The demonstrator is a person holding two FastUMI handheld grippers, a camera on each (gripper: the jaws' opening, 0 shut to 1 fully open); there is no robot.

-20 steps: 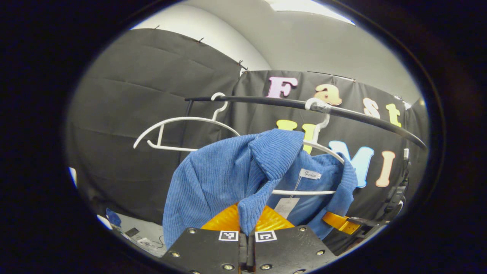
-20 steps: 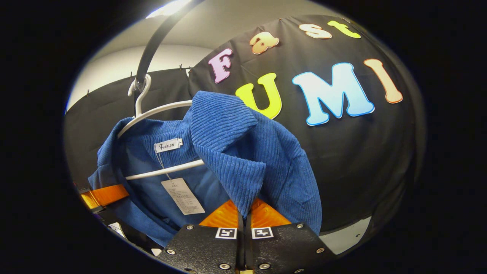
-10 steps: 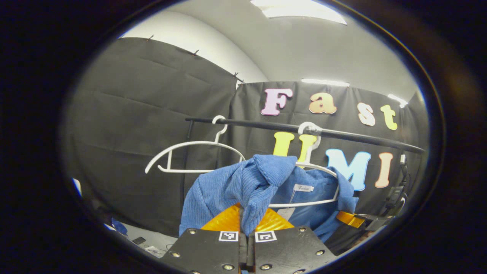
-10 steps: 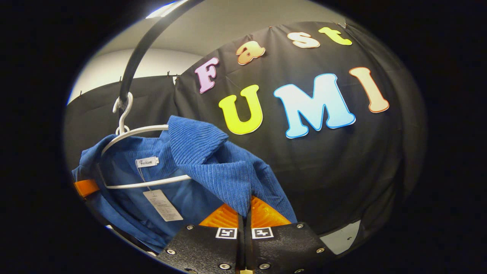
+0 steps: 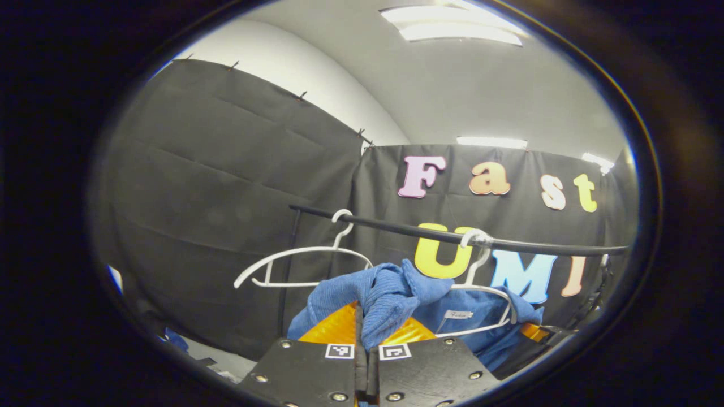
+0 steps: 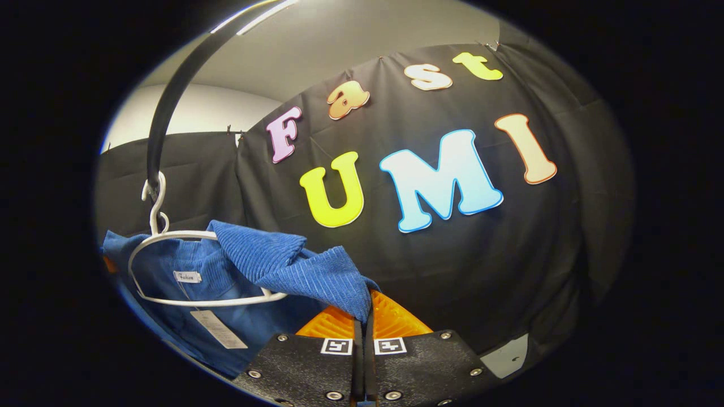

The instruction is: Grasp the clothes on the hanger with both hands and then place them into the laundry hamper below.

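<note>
Blue ribbed garment (image 5: 390, 297) hangs from a white hanger (image 5: 486, 294) hooked on the black rail (image 5: 430, 234); a tag dangles inside its collar. The left gripper (image 5: 366, 339) has its fingers closed together on a fold of the cloth at one collar side. The right gripper (image 6: 362, 328) has its fingers likewise pressed on the opposite collar fold (image 6: 317, 277). A second white hanger (image 5: 300, 265), bare, hangs on the same rail just beside the garment.

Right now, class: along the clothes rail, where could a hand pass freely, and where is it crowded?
Free: the rail stretch between the empty hanger and the second hanger. Crowded: below that second hanger, where the blue garment bunches, pinched by the left gripper and right gripper.
</note>
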